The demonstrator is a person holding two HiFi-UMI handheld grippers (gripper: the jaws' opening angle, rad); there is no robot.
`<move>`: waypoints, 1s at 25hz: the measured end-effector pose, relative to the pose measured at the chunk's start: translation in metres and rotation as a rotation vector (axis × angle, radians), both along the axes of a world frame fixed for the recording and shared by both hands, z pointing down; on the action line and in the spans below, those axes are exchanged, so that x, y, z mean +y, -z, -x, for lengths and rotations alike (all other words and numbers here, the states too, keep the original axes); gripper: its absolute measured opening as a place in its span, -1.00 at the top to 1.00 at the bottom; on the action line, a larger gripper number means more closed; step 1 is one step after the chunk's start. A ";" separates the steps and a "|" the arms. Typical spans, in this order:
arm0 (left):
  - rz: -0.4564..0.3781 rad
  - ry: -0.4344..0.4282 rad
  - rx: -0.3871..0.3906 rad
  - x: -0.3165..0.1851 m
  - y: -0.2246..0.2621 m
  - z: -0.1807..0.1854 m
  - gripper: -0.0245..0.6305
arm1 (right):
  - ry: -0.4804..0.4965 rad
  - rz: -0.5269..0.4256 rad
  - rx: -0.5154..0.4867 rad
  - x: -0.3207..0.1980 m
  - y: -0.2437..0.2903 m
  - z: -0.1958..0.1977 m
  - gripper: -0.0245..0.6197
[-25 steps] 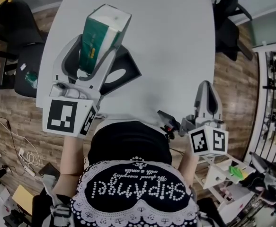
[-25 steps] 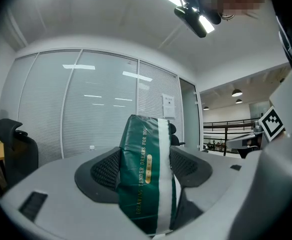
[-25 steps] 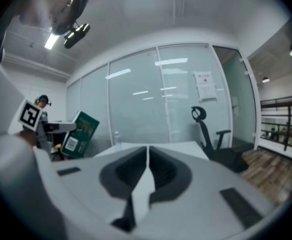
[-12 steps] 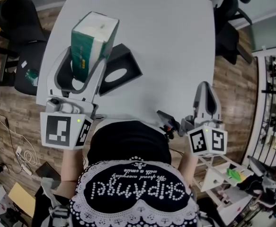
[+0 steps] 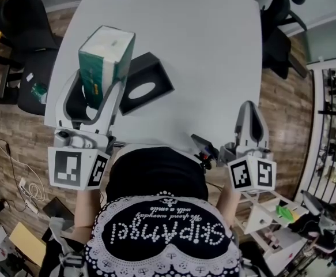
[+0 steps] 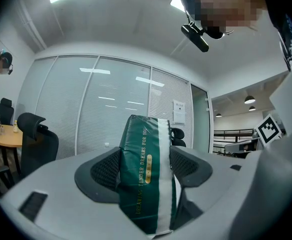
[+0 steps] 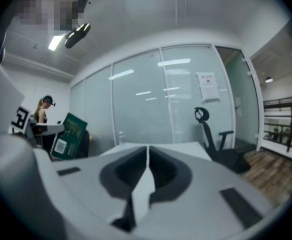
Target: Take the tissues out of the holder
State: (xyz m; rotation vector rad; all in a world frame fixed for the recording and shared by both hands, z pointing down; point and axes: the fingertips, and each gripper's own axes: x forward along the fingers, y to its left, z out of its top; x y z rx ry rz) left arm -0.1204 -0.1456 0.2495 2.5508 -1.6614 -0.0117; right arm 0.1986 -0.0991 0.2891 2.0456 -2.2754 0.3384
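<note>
The head view is looking steeply down from above onto the rounded white table (image 5: 202,68). The left gripper view is facing level, very near the green-and-white plastic-wrapped tissue pack (image 6: 148,179). The right gripper view is facing across that table. All three views are sharing the pack.

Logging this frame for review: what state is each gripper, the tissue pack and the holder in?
Left gripper: shut on the tissue pack, pointing level.
Tissue pack: clamped between the left jaws, out of the holder, raised off the table.
Holder: on the table, apart from the pack.
Right gripper: shut, jaws together, nothing between them.
</note>
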 end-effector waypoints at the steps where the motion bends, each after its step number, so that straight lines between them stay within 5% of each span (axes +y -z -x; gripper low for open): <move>1: 0.001 0.000 -0.002 0.002 -0.001 0.000 -0.09 | -0.001 0.000 -0.001 0.001 0.000 0.000 0.81; 25: 0.061 -0.023 -0.007 0.025 -0.025 0.000 -0.09 | 0.015 0.008 0.014 0.008 0.000 0.009 0.81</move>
